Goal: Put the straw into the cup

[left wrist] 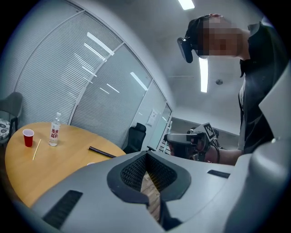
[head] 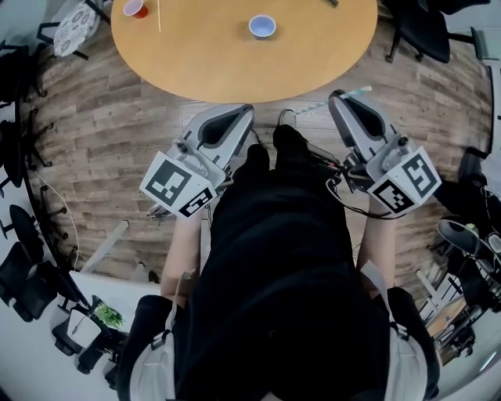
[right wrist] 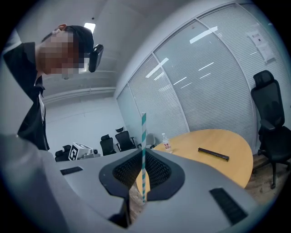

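Standing at the near edge of the round wooden table [head: 235,63], you hold both grippers over the floor, just short of the tabletop. Your left gripper [head: 250,109] has its jaws together with nothing between them. Your right gripper [head: 335,95] is clamped on the teal-striped straw [right wrist: 143,150], which crosses the jaws and pokes out on both sides. The red cup [head: 135,8] sits at the table's far left and the blue cup [head: 262,26] right of it, both well apart from the straw.
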`<action>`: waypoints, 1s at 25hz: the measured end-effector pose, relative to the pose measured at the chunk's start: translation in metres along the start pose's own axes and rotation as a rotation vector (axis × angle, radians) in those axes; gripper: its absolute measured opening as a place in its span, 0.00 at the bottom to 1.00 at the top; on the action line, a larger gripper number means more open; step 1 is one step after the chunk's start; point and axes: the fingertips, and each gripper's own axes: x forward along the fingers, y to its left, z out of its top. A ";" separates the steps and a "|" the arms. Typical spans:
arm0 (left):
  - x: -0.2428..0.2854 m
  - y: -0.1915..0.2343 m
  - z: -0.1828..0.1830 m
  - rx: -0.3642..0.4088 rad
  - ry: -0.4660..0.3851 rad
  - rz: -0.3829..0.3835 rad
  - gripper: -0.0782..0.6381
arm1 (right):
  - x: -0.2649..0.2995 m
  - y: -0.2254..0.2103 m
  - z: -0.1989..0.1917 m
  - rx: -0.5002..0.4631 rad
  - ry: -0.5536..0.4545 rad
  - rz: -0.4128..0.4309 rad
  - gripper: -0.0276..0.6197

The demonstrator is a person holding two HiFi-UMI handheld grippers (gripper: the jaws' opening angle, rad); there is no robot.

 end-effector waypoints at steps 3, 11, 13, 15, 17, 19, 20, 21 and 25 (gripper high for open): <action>0.006 0.002 -0.003 -0.010 0.012 0.012 0.12 | 0.001 -0.008 0.000 0.008 0.011 0.012 0.09; 0.036 0.014 0.009 -0.009 0.009 0.061 0.12 | 0.022 -0.043 0.021 0.005 0.001 0.075 0.09; 0.051 0.018 0.016 -0.002 0.007 0.073 0.12 | 0.028 -0.058 0.031 0.002 -0.010 0.093 0.09; 0.074 0.025 0.025 0.006 0.002 0.086 0.12 | 0.036 -0.082 0.042 0.003 -0.013 0.114 0.09; 0.099 0.036 0.033 0.010 0.000 0.104 0.12 | 0.046 -0.112 0.051 0.010 -0.006 0.128 0.09; 0.110 0.041 0.038 0.010 -0.004 0.120 0.12 | 0.052 -0.129 0.057 0.015 0.001 0.140 0.09; 0.110 0.041 0.039 0.010 -0.007 0.128 0.12 | 0.052 -0.131 0.058 0.015 0.002 0.146 0.09; 0.109 0.040 0.039 0.009 -0.009 0.134 0.12 | 0.053 -0.131 0.059 0.012 0.003 0.152 0.09; 0.108 0.038 0.035 0.007 -0.006 0.166 0.12 | 0.057 -0.136 0.058 0.008 0.007 0.180 0.09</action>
